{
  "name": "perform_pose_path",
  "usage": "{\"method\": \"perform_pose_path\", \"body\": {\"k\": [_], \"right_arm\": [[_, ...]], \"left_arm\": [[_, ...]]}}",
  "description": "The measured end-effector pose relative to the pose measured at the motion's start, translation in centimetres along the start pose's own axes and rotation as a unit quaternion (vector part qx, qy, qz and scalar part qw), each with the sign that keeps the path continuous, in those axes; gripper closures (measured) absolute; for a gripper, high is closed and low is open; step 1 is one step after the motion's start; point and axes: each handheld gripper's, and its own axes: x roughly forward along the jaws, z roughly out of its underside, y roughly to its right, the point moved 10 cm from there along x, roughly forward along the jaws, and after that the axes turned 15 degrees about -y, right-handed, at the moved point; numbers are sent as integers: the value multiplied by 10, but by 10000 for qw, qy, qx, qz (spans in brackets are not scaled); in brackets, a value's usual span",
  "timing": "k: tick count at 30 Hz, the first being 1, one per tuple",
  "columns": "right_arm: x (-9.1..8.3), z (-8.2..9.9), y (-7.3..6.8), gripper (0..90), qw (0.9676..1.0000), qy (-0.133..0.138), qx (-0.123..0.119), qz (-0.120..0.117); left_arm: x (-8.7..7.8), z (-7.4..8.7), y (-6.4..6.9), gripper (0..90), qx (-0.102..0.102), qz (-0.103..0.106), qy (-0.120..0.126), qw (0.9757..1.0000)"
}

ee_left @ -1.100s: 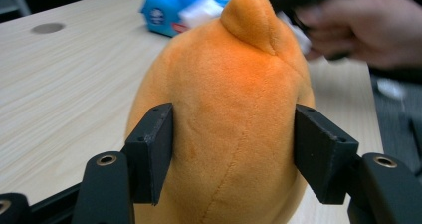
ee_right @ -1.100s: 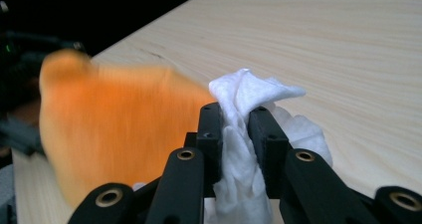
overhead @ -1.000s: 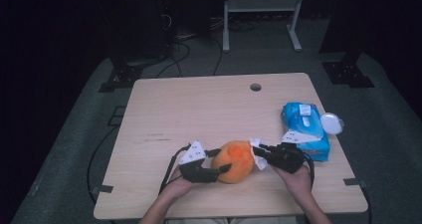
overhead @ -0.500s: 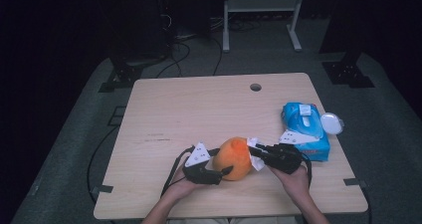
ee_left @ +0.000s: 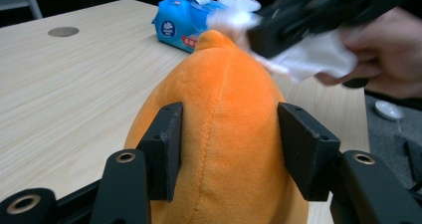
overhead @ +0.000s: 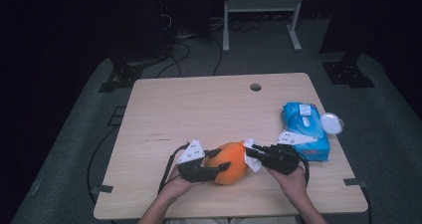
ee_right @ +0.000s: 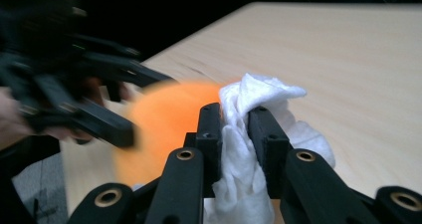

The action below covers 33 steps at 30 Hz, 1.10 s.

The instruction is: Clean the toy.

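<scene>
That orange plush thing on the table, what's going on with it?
A person is cleaning the orange plush toy with two hand-held tools. The left gripper, whose jaws have just been closing, clamps the toy's sides on the wooden table. The right gripper pinches a white wipe against the toy's tip. A blue wipes pack lies to the right.

Dark lab, floor cables (overhead: 179, 50), stand bases (overhead: 348, 72)
</scene>
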Motion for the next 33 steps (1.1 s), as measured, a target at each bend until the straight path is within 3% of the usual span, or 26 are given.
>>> {"method": "perform_pose_path", "body": {"k": [2, 4, 6, 9, 10, 13, 17, 19, 22, 24, 27, 30, 33], "right_arm": [[-2, -7, -12, 760, 9997, 88, -235, -40], [1, -7, -15, 760, 9993, 8, -367, 82], [5, -1, -7, 763, 9996, -62, -250, 104], [4, 4, 8, 763, 9997, -83, -35, 230], [2, 5, 10, 763, 9998, -62, 29, 196], [2, 0, 2, 762, 9998, -37, -67, 193], [4, -6, -18, 762, 9992, -6, -390, 63], [6, -4, -14, 763, 9990, -62, -410, 143], [5, 0, -1, 763, 9993, -74, -262, 274], [3, 2, 8, 763, 9995, -17, -100, 295], [3, 1, 4, 763, 9996, -23, -75, 279], [6, -3, -17, 762, 9990, -33, -418, 169], [8, -6, -22, 763, 9979, -104, -587, 235]], "left_arm": [[4, 0, 4, 456, 46, 1, -21, 10000], [6, 1, 7, 438, 183, -53, -61, 9998], [5, -1, 6, 366, 267, -120, -31, 9996], [6, 0, -3, 224, -9, -292, -47, 9996], [8, 2, -4, 217, -68, -240, -48, 9997], [12, 5, 1, 302, 16, -143, -104, 9998], [14, 3, 11, 317, 280, -91, -210, 9993], [13, 3, 11, 307, 300, -86, -189, 9993], [8, 0, 5, 267, 176, -111, -69, 9998], [9, 2, 5, 273, 199, -105, -82, 9997], [14, 4, 7, 318, 237, -139, -138, 9995], [16, 5, 7, 328, 238, -142, -165, 9995], [14, 6, 6, 342, 243, -140, -195, 9994]]}}
